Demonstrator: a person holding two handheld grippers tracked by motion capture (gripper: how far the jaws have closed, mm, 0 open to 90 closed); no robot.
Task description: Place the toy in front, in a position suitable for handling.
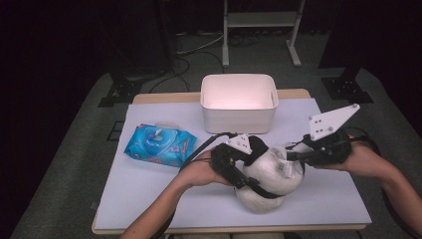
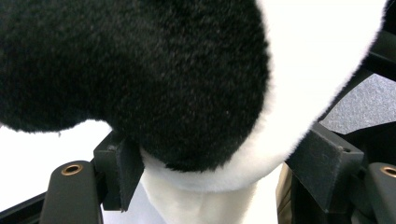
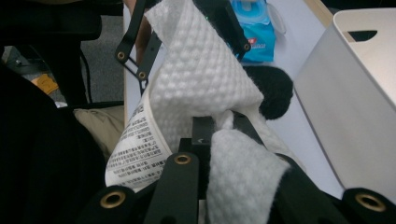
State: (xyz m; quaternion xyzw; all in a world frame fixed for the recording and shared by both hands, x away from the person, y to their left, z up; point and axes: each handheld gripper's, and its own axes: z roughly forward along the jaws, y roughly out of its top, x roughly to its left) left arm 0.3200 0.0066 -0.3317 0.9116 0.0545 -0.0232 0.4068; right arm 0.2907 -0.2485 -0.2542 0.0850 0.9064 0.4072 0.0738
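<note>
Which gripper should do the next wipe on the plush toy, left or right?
Right. The right gripper is shut on the white wipe, already against the plush toy. The left gripper is clamped on the toy's black-and-white fur, steadying it, so it should hold.

A white bin [image 1: 239,102] is set at the table's [image 1: 149,199] far edge; a blue wipes pack [image 1: 160,145] is laid toward its left edge

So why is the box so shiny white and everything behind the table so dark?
In the high view, light falls from above, so the inside of the white box glares and loses detail, while the room beyond the table sinks into black. In the left gripper view, the plush toy sits too close: its white fur is blown out. In the right gripper view, the wipe is sharp, its weave clear.
</note>
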